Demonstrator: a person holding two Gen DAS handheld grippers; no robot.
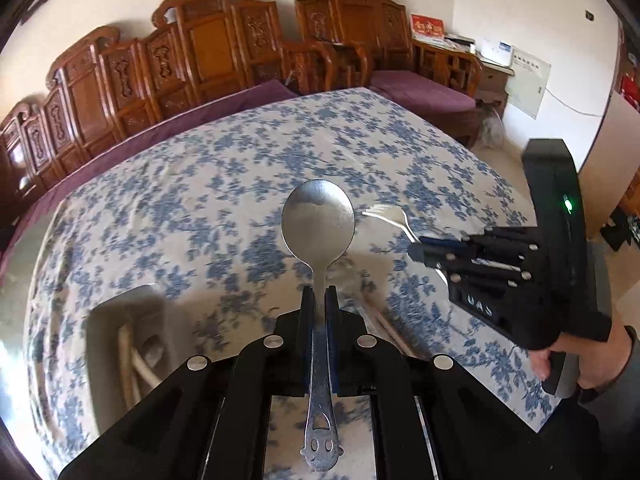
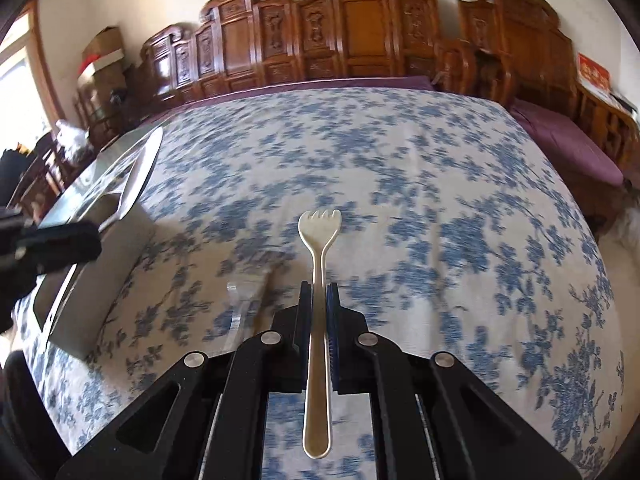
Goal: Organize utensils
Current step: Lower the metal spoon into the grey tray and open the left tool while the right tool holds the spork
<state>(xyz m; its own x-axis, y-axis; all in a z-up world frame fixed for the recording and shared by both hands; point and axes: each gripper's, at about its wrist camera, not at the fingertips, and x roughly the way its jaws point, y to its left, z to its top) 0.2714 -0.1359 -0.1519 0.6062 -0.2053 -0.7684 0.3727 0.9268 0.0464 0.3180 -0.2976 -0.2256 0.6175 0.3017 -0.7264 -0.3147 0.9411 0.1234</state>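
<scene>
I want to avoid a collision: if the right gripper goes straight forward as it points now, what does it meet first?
Probably nothing soon: the right gripper holds the fork above the floral tablecloth, and the way ahead looks free. Depth is unclear.

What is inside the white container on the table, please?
In the left wrist view, the white rectangular container holds pale chopstick-like sticks. Its near part is covered by the left gripper, so anything else inside cannot be seen.
</scene>
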